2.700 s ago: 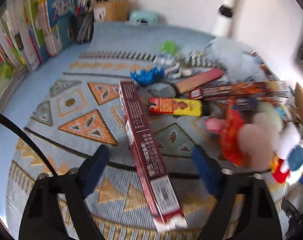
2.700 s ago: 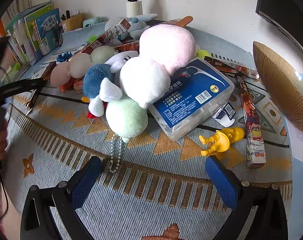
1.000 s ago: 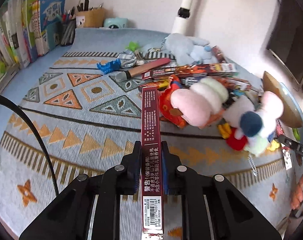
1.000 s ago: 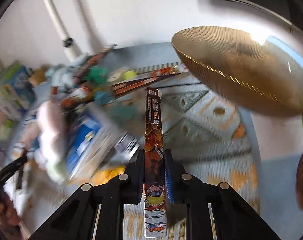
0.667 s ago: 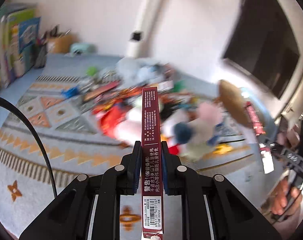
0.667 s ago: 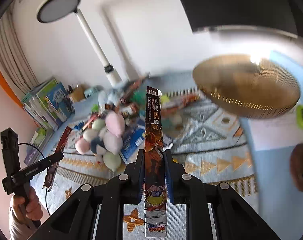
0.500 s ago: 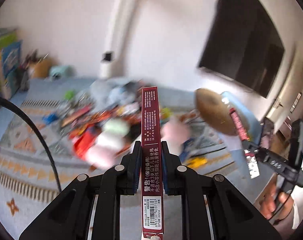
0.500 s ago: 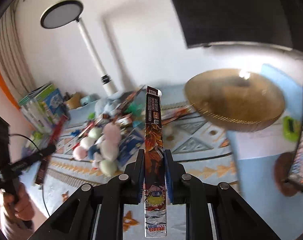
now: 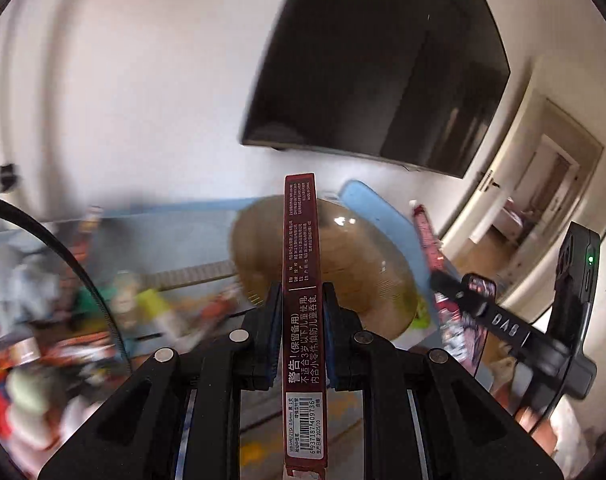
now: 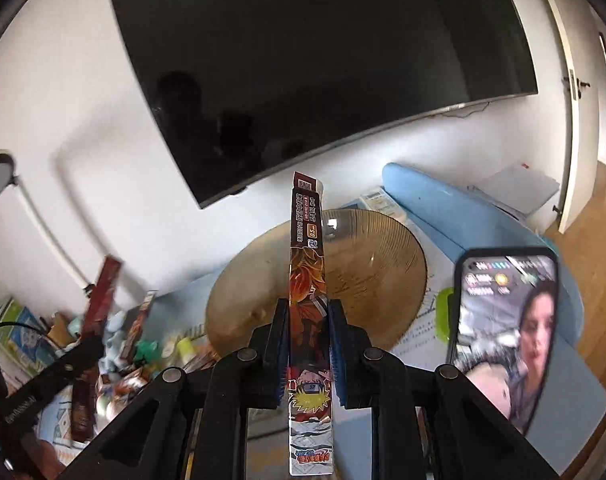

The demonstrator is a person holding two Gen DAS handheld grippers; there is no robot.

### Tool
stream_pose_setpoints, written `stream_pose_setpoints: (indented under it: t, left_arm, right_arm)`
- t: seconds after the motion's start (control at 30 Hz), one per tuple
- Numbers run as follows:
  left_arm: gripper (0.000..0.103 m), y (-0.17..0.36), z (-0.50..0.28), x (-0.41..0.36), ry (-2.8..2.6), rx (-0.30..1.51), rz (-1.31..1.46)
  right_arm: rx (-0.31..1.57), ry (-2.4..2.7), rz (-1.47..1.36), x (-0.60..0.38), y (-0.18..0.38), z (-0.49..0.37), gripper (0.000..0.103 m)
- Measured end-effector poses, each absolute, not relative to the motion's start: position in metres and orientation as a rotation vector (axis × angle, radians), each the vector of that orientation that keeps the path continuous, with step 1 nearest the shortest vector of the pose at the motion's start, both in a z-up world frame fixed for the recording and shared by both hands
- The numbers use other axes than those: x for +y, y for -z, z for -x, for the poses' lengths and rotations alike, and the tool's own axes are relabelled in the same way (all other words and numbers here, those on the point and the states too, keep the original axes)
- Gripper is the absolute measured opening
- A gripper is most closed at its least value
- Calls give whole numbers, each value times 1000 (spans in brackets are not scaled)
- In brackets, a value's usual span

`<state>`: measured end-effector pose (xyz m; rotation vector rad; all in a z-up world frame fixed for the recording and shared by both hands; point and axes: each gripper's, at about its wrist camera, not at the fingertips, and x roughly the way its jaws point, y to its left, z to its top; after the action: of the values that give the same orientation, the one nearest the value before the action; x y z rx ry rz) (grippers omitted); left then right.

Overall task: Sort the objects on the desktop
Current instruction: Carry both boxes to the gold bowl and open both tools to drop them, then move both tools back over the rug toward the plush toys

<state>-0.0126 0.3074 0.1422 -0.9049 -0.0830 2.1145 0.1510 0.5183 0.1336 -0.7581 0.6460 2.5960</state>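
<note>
While both boxes are held up off the desk, the left gripper (image 9: 301, 334) has its blue-padded fingers (image 9: 274, 332) pressed tight against the sides of a long, narrow dark-red cardboard box (image 9: 303, 280) printed with white text and a barcode. The right gripper (image 10: 309, 346) pinches a similar slim box with orange cartoon artwork (image 10: 307, 300) the same way, its pads (image 10: 335, 352) flat on the box's two faces. Each box sticks out well beyond its fingers, pointing toward a wide, shallow ribbed bowl of golden-brown colour (image 10: 379, 264) that sits just ahead on the blue desk surface (image 10: 463, 220). From the left-hand view, the right gripper and its box (image 9: 435, 264) appear close beside the bowl's far edge.

Behind the bowl a large black wall-mounted screen (image 10: 323, 60) fills the wall. A smartphone with a lit screen (image 10: 503, 332) stands propped just right of the bowl. Off to the left lies a blurred clutter of plush toys and packets (image 9: 43, 340).

The likely risks: both long boxes converge on the same bowl, so their ends could knock together or tip the bowl's rim. Held only near one end, either box may swivel in its grip. A wide swing on the right could topple the phone.
</note>
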Motion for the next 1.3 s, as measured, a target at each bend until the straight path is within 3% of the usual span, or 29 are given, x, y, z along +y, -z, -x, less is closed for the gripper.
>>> stream_pose_setpoints:
  t: [0.13, 0.17, 0.2, 0.23, 0.27, 0.33, 0.6, 0.73, 0.8, 0.83, 0.87, 0.97, 1.0, 1.07, 1.3]
  left_arm:
    - [18, -127, 38, 341, -2098, -104, 922]
    - [29, -123, 46, 347, -2083, -118, 942]
    - [31, -118, 54, 351, -2057, -139, 969]
    - [31, -114, 59, 353, -2029, -167, 987]
    - [31, -112, 63, 356, -1993, -201, 1005]
    - [31, -105, 68, 355, -1923, -277, 1051]
    - [31, -124, 26, 302, -1921, -312, 974]
    - [31, -148, -12, 263, -2013, -259, 882]
    - [32, -159, -31, 237, -2074, -232, 837]
    - [33, -163, -38, 224, -2108, -227, 818]
    - [39, -167, -46, 210, -2145, -233, 801]
    - [66, -169, -67, 154, -2275, -299, 748]
    - [70, -168, -75, 132, -2332, -340, 725]
    - [75, -163, -85, 92, -2420, -405, 713]
    - [75, -121, -91, -21, -2668, -590, 861]
  right_arm:
    - [725, -2573, 791, 540, -125, -126, 18]
    - [744, -2587, 802, 544, -122, -118, 18]
    - [757, -2597, 814, 543, -118, -114, 18]
    - [778, -2599, 829, 546, -116, -111, 20]
    - [804, -2592, 833, 548, -113, -110, 29]
    - [829, -2597, 822, 549, -111, -113, 31]
    - [745, -2646, 878, 516, -105, -137, 31]
    - [596, -2745, 946, 464, -104, -148, 31]
    - [539, -2790, 976, 442, -102, -150, 35]
    - [514, -2811, 991, 431, -100, -150, 41]
    - [492, -2831, 1005, 419, -97, -151, 49]
    - [406, -2890, 1027, 386, -80, -151, 49]
    - [374, -2897, 1038, 378, -74, -150, 50]
    - [307, -2895, 1057, 362, -56, -146, 50]
    - [330, -2811, 1100, 359, -19, -136, 50]
